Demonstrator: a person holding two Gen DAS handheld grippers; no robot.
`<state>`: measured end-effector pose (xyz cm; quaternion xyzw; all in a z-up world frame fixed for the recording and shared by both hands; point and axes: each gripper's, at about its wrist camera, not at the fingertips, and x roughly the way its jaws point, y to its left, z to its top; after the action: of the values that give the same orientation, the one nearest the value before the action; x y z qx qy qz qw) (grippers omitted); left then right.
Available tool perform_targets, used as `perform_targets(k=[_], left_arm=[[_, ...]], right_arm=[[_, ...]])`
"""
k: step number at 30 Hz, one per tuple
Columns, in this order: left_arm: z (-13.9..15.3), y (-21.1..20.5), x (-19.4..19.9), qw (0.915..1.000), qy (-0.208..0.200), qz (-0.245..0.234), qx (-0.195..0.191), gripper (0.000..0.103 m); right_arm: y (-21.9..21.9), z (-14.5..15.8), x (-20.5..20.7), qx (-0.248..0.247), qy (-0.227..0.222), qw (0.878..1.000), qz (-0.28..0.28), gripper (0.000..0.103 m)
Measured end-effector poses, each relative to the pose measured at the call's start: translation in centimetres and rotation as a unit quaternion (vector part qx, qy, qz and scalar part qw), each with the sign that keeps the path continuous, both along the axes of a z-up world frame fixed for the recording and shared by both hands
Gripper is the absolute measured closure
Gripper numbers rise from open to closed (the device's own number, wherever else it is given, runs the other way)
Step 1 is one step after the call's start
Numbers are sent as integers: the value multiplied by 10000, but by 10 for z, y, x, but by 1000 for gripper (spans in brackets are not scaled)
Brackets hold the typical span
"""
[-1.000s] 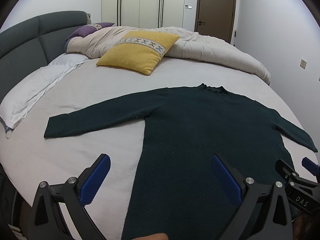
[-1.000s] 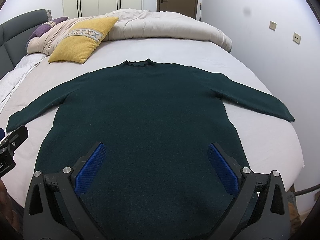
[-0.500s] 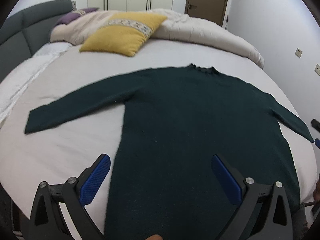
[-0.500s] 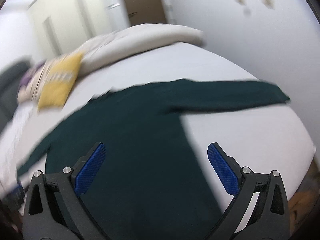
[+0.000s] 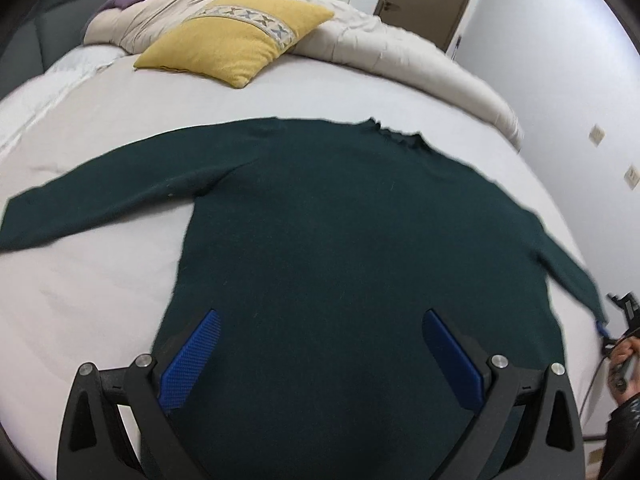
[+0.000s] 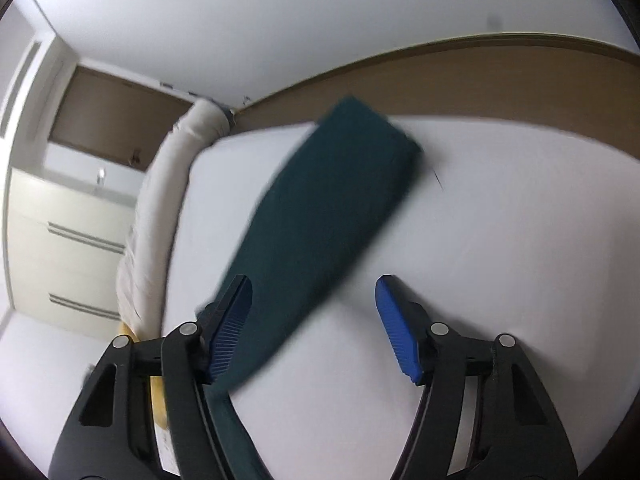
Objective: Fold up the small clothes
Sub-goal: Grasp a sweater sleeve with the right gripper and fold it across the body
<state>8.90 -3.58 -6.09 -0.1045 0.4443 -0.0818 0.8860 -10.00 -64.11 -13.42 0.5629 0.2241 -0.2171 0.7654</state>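
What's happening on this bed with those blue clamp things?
A person is starting to fold a dark green sweater spread flat on the bed. The right gripper has swung out to the sweater's right sleeve; its jaws have just been closing, with the sleeve between them but not pinched. The left gripper hovers open over the hem. Nothing is folded yet.

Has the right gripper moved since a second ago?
Yes. The right gripper, jaws just closing with nothing gripped, has swung from over the sweater's body out to its sleeve near the bed's edge.

Dark green sweater [image 5: 352,240], yellow pillow [image 5: 236,44], white sheet [image 5: 100,128]
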Motion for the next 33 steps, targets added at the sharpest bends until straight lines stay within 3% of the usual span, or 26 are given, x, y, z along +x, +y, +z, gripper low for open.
perform_targets(k=[3, 6, 7, 9, 11, 15, 17, 20, 24, 27, 31, 33], left_arm=[[-2, -2, 9, 9999, -6, -89, -54, 0], [-11, 0, 20, 9988, 178, -192, -408, 3], [-13, 2, 23, 9981, 216, -207, -535, 4], [-17, 7, 30, 9964, 265, -226, -776, 8], [-20, 11, 36, 9952, 298, -210, -909, 11], [-20, 21, 46, 9926, 284, -173, -1169, 12], [-18, 28, 49, 9916, 242, -133, -1266, 12], [-18, 42, 52, 9895, 217, -37, -1429, 12], [-23, 63, 55, 9859, 223, 131, -1654, 12], [-27, 77, 54, 9848, 215, 211, -1709, 12], [-31, 82, 61, 9833, 313, 197, -1782, 12], [-32, 79, 65, 9831, 330, 120, -1796, 12]], right_arm=[[-10, -5, 11, 46, -12, 10000, 2, 44], [-26, -11, 15, 47, 60, 9999, -87, 73], [-25, -13, 15, 29, 192, 9997, -128, 88], [-25, -2, 16, -183, 410, 9990, -87, 91], [-22, 20, 20, -712, 615, 9955, 121, 94], [20, 74, 49, -1599, 555, 9815, 893, 95], [72, 102, 76, -2146, 497, 9636, 1516, 95], [175, 134, 116, -2967, 415, 9187, 2573, 95], [300, 145, 156, -3367, 231, 8693, 3611, 96], [388, 129, 172, -3659, 435, 8351, 4084, 95], [478, 74, 152, -3987, 1052, 7870, 4588, 90], [488, 56, 154, -3872, 1128, 7789, 4803, 82]])
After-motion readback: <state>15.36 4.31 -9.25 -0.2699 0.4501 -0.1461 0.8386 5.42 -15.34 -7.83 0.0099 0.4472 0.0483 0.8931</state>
